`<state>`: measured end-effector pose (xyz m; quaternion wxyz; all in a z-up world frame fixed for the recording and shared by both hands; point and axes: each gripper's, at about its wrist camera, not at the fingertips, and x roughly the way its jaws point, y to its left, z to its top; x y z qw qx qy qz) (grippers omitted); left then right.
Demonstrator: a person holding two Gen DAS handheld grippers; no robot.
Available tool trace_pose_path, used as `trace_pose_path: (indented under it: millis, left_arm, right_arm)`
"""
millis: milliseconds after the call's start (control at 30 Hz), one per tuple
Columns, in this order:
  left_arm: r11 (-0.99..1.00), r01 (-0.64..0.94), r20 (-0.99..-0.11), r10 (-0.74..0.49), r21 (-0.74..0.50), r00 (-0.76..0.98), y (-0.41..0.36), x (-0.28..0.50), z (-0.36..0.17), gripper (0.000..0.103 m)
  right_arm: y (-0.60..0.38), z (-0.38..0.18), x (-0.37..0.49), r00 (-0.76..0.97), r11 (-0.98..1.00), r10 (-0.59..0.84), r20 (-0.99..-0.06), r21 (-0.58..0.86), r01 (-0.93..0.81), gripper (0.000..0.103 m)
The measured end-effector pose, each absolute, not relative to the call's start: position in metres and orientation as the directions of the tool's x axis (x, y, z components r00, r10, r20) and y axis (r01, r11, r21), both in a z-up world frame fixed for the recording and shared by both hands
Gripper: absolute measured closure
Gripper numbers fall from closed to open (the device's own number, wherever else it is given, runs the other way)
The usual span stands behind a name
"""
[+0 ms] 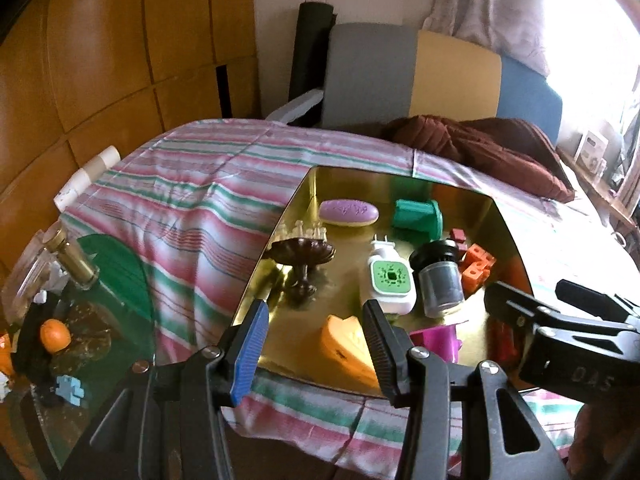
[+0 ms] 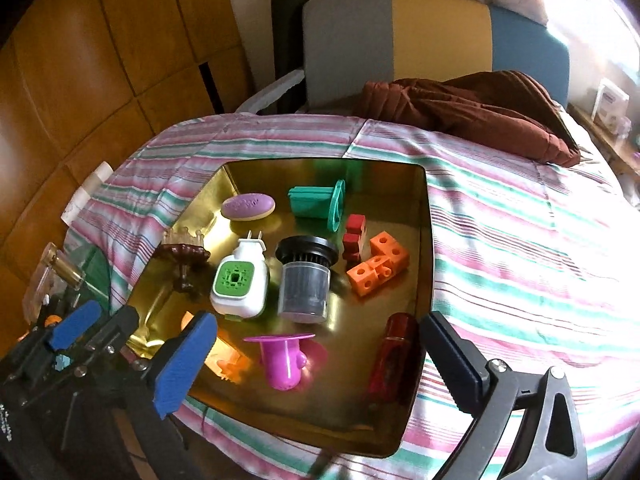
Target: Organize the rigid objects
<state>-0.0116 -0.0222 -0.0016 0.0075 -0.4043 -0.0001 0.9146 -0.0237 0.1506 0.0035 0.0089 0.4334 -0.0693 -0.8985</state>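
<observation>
Left gripper (image 1: 316,344): held low at the near edge of the gold tray (image 2: 424,240), jaws apart with nothing between them; the orange wedge (image 1: 348,344) lies just ahead, seen through the gap
Right gripper (image 2: 320,356): jaws spread wide and empty, hanging over the tray's near side; the pink funnel-shaped piece (image 2: 282,360) lies between and just beyond its fingers, the red bottle (image 2: 394,344) close to its right finger
Ahead of both: white plug-in with green face (image 2: 238,280) and dark-capped jar (image 2: 304,280) side by side mid-tray; orange blocks (image 2: 378,266) and red blocks (image 2: 353,236) to the right of them
Far side: purple soap (image 2: 248,206) and teal piece (image 2: 318,202), well beyond the fingers; brown stand (image 2: 186,264) at the left wall
Where the things lie: all these rigid pieces are inside the tray, loosely scattered, on the striped cloth (image 2: 520,240)
Step in hand: unsettled; it fits pieces gathered into the tray as well as pieces waiting to be sorted out of it
Next move: any grasp would need a finger down each side of one piece without nudging its neighbours
</observation>
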Motion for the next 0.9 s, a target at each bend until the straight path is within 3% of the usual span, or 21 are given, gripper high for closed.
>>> trace_pose_path:
  millis: [900]
  left_arm:
    - [-1.0,-0.006,-0.753,-0.001,0.006,-0.658,-0.0256,-0.0128,0.0061,0.055]
  right_arm:
    - [0.1476,0.0092,-0.0204,-0.618,-0.985,-0.036,-0.785,0.132,-0.111,0.0]
